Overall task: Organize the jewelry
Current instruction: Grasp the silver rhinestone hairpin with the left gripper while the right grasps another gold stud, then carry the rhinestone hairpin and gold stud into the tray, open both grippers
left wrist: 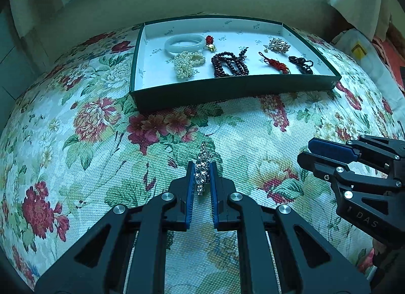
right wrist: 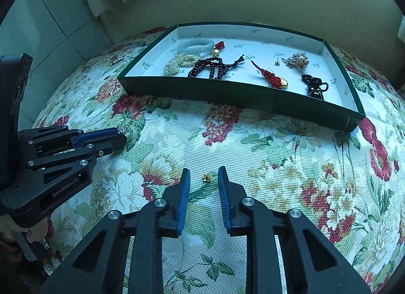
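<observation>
Pick-up step in hand. Rhinestone piece (left wrist: 202, 167) is clamped between left gripper (left wrist: 202, 171) fingers, low over floral cloth. Right gripper (right wrist: 204, 176) fingers apart, straddling gold stud (right wrist: 207, 177) — closure required next, then transfer to tray (left wrist: 227, 89).

Tray (left wrist: 235, 89) on cloth (left wrist: 101, 142) (bracelets inside); earring (right wrist: 207, 177) lies nearer.

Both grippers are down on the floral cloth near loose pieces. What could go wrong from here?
1. The left gripper pinches only part of the rhinestone piece; the loose ends could snag the cloth or slip.
2. The gold earring between the right gripper pads is tiny; it could pop out or get lost in the pattern.
</observation>
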The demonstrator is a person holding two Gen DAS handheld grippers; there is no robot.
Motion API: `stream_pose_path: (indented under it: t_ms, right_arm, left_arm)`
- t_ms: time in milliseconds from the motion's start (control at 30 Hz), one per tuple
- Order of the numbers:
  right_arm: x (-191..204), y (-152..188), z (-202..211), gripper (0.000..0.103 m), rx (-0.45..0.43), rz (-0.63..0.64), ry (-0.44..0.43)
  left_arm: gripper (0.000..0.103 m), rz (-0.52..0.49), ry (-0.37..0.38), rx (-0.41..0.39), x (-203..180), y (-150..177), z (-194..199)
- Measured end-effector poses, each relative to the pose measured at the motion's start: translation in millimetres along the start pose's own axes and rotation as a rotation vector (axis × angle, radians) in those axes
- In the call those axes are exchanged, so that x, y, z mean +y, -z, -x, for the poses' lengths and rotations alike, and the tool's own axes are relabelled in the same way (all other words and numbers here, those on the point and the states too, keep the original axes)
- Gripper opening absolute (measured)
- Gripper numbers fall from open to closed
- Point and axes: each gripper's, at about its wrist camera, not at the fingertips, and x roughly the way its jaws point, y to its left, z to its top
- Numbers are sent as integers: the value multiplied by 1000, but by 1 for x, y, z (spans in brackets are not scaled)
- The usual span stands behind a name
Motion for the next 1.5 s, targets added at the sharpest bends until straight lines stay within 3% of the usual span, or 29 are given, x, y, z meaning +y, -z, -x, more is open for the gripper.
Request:
stream_pose_path:
  t_ms: [567, 1500]
  right_arm:
    - [-1, -2, -3, 7, 3, 15, 31]
    - [-7, 1, 10, 5, -25, -5, 43]
  left_arm:
    - [11, 4, 2, 0, 3, 0, 1]
    - [11, -1, 5, -5, -7, 0, 4]
